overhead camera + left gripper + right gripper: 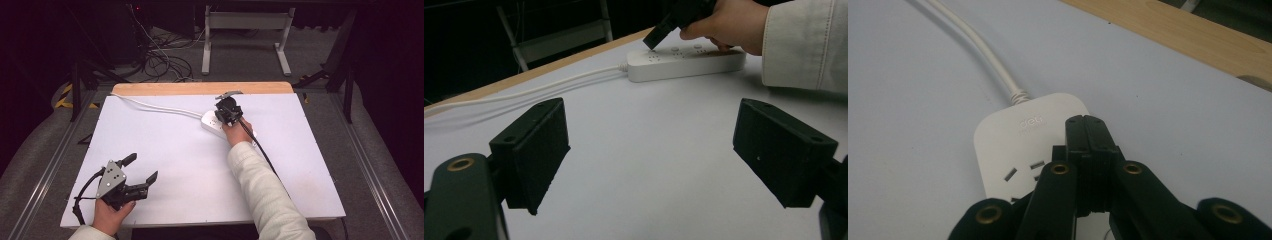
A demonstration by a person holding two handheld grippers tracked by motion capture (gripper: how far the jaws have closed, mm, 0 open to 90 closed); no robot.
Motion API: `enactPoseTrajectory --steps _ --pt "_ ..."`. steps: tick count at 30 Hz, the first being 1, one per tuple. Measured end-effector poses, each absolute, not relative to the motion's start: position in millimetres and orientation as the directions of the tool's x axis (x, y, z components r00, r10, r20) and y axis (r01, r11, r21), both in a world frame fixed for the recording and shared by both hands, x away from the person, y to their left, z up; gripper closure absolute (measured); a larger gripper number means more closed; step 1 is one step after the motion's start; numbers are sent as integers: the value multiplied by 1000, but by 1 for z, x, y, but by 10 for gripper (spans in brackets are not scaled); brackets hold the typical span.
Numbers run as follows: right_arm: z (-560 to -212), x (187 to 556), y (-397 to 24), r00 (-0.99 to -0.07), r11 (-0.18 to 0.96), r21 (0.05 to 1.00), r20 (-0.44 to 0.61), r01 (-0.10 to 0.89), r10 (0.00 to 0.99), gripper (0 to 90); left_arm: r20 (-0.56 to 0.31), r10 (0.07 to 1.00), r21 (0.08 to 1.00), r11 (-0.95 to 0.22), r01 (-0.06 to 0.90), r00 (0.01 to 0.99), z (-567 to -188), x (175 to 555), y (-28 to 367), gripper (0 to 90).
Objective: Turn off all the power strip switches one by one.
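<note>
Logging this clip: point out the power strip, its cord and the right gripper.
power strip (1013,135): right gripper view, top face.
cord (155,106): high view, mid-length.
right gripper (1087,131): right gripper view, closed jaw tips.

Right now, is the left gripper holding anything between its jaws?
No. The left gripper has its jaws wide apart over the bare white table, well short of the power strip.

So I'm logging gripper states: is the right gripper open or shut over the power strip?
Shut. The right gripper shows both black jaws pressed flat together, nothing between them, their tip over the white power strip.
</note>
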State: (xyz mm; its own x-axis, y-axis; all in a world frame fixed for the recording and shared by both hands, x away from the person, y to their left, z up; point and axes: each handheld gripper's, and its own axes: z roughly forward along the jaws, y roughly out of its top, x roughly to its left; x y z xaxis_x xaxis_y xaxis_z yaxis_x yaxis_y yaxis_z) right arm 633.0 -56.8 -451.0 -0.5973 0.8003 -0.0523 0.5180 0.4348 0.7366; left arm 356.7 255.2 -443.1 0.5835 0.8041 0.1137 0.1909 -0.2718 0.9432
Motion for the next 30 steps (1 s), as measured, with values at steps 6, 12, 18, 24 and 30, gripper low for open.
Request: enactPoseTrajectory --steps 6,12,18,24,30 --pt "-452 633 -56 -598 440 735 -59 516 800 900 114 805 943 -272 192 582 -443 357 255 153" --pt "-455 632 -54 -594 447 733 -74 512 801 900 110 806 944 -269 193 582 -443 356 254 153" --pt "-456 630 -51 -598 462 733 -94 500 796 900 109 804 944 -268 192 584 -443 355 254 153" --pt "-456 630 -52 -596 458 733 -90 503 798 900 110 804 945 -266 188 585 -442 355 255 153" --pt "-456 631 -53 -598 448 735 -73 508 798 900 105 805 945 -263 193 584 -443 355 255 153"
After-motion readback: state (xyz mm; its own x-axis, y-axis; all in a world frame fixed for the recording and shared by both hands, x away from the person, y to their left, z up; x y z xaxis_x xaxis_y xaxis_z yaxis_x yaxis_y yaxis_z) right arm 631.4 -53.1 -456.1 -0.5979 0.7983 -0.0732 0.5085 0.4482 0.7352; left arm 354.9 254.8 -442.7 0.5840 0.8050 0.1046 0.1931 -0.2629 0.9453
